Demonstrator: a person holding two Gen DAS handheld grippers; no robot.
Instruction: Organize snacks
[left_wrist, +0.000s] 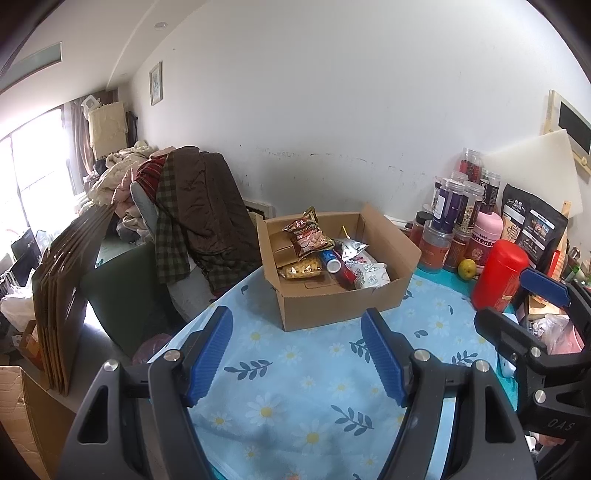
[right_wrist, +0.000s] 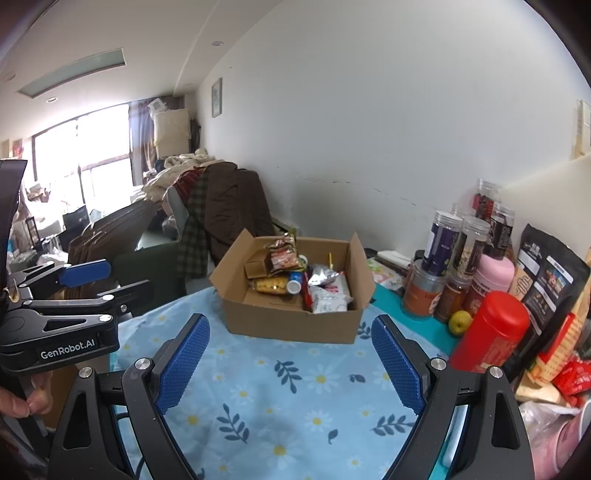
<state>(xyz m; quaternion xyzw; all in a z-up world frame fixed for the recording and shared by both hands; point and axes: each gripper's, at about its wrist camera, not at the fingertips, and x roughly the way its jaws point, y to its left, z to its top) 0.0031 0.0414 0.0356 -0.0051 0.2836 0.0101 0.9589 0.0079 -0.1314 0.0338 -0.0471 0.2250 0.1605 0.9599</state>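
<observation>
An open cardboard box stands on the blue floral tablecloth, holding several snack packets, among them a red-brown bag and a small bottle with a white cap. The box also shows in the right wrist view. My left gripper is open and empty, hovering above the cloth in front of the box. My right gripper is open and empty too, also short of the box. The right gripper shows at the right of the left wrist view, and the left gripper at the left of the right wrist view.
A red canister, a yellow fruit, a pink container, stacked clear jars and a black pouch crowd the table's right side. Left of the table are a clothes-covered chair and flat cardboard sheets.
</observation>
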